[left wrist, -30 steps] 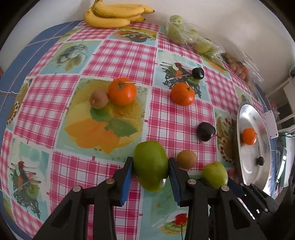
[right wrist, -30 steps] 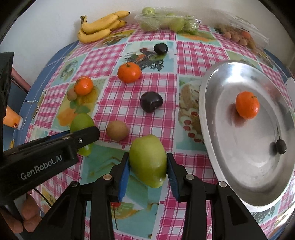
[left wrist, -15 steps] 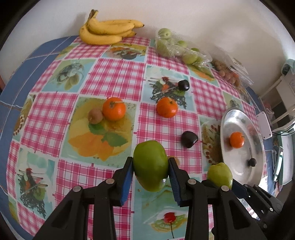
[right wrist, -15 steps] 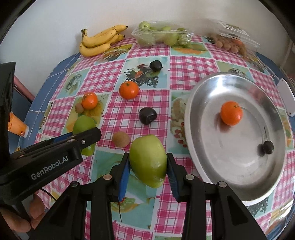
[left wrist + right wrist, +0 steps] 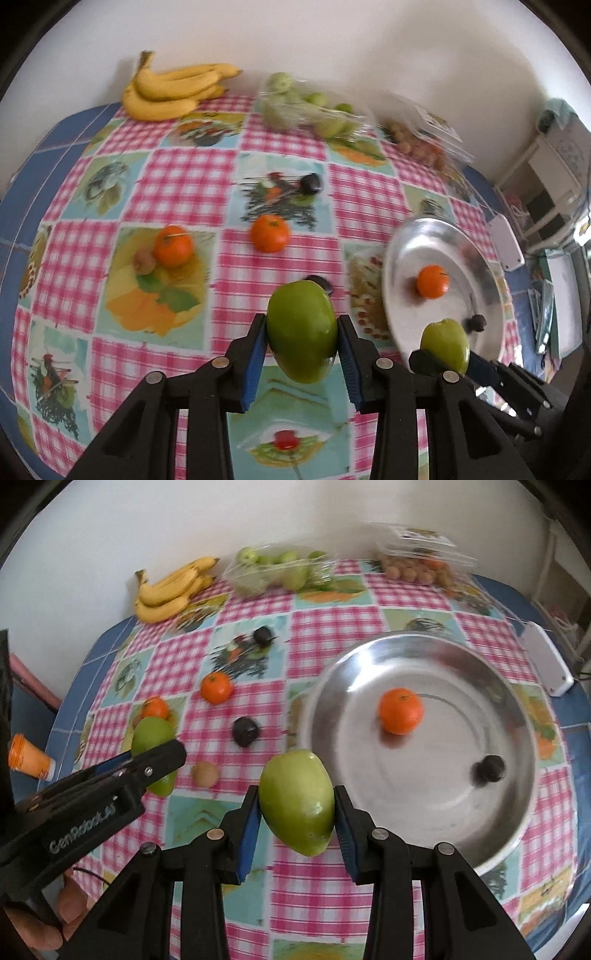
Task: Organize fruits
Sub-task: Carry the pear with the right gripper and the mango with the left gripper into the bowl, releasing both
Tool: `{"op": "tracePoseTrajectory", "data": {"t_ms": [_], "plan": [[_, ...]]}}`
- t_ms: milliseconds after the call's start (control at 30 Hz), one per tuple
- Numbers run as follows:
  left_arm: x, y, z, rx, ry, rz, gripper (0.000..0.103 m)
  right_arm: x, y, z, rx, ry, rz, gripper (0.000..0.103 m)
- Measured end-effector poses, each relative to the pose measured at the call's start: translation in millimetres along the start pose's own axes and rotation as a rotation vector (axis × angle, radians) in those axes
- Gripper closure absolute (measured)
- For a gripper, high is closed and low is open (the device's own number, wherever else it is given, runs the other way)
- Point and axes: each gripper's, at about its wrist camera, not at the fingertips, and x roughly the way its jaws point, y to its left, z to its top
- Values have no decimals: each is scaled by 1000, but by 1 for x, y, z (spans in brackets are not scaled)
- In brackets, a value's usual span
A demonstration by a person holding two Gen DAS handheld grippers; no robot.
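Mangoes both hanging above table: left gripper (image 5: pixel 301 354) jaws clamping one green mango (image 5: pixel 301 330), right gripper (image 5: pixel 295 829) jaws clamping other mango (image 5: pixel 295 801) beside metal tray (image 5: pixel 517 812). You're risking rounded skin slipping from narrow pads, or bumping orange (image 5: pixel 400 710) in tray.

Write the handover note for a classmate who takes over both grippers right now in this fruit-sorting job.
Left gripper: shut on a green mango, lifted off the table.
Right gripper: shut on a second green mango, held near the silver tray's edge.
Done: one orange and one dark plum lie in the tray.
Left: both mangoes to set down; on the cloth remain two oranges, two kiwis and two dark plums.
Bananas and bagged fruit sit at the back by the wall.
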Motion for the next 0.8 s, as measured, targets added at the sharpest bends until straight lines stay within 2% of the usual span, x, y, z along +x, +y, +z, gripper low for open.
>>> {"op": "tracePoseTrajectory", "data": {"t_ms": [233, 467, 800], "plan": [[11, -53, -5, 123, 13, -47, 63, -6, -57, 0, 124, 2, -98, 63], [25, -88, -9, 194, 43, -80, 63, -12, -100, -5, 221, 7, -142, 63], [47, -111, -9, 234, 70, -81, 63, 1, -117, -11, 256, 47, -150, 63]]}}
